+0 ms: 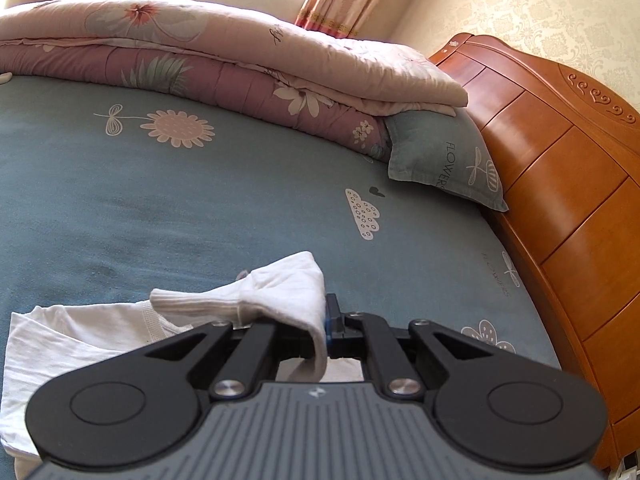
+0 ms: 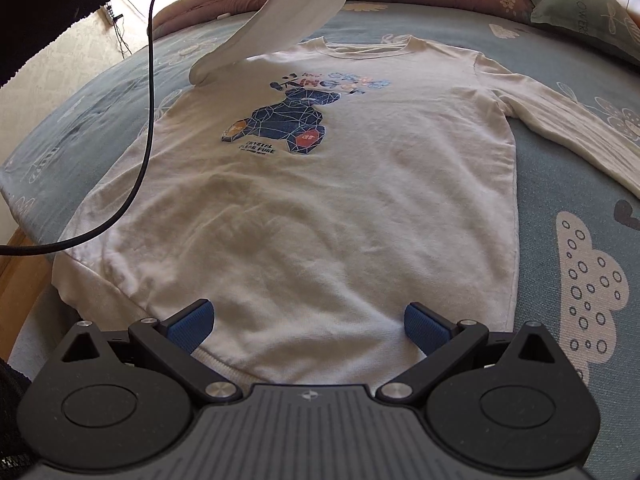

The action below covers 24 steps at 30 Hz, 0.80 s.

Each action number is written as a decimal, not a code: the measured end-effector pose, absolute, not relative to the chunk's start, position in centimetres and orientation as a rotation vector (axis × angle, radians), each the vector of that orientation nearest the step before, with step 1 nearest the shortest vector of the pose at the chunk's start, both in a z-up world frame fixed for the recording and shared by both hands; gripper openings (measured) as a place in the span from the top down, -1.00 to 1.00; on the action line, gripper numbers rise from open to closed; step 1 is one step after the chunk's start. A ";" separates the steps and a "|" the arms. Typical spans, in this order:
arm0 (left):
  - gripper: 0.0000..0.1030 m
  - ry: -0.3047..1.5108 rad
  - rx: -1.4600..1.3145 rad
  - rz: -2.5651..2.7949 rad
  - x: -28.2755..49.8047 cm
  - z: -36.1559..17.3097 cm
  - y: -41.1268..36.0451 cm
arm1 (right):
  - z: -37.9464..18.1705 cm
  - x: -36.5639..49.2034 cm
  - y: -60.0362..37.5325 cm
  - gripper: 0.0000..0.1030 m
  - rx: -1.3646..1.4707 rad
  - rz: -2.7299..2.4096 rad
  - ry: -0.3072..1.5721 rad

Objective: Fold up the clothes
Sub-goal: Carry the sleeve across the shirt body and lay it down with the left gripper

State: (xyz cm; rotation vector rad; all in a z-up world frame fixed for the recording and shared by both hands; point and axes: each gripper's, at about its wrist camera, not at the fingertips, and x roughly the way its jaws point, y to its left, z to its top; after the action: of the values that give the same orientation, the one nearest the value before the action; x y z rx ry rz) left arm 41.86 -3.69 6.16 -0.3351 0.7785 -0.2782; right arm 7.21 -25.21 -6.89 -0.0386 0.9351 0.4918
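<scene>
A white long-sleeved shirt (image 2: 312, 208) with a dark blue bear print lies face up on the blue bed sheet (image 2: 560, 168). My left gripper (image 1: 325, 322) is shut on the shirt's left sleeve cuff (image 1: 256, 300), and the cloth drapes over its fingers. In the right wrist view that sleeve (image 2: 280, 12) rises from the shoulder up and out of the frame. The other sleeve (image 2: 568, 132) lies stretched out to the right. My right gripper (image 2: 308, 324) is open just above the shirt's bottom hem, its blue pads (image 2: 424, 326) apart with nothing pressed between them.
Folded floral quilts (image 1: 224, 52) are stacked at the far side of the bed, with a blue pillow (image 1: 444, 160) beside them. A wooden headboard (image 1: 560, 152) runs along the right. A black cable (image 2: 148, 120) hangs across the left of the right wrist view.
</scene>
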 end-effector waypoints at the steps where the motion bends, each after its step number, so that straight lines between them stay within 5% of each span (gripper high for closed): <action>1: 0.88 0.788 -0.337 -0.282 41.9 5.8 -3.9 | -6.9 7.2 -25.1 -1.00 -0.047 0.492 0.934; 17: 0.87 0.888 -0.234 -0.309 41.1 -0.9 -8.7 | -7.0 7.0 -24.4 -1.00 -0.116 0.491 0.933; 24: 0.58 1.029 -0.142 -0.349 40.3 -5.0 -10.6 | -7.1 6.9 -23.9 -1.00 -0.153 0.480 0.935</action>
State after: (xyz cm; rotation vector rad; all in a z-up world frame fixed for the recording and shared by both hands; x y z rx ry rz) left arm 40.35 -10.59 -5.01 -0.1417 1.0294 -0.3486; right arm 6.87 -23.86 -7.08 -0.1527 0.9348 0.4796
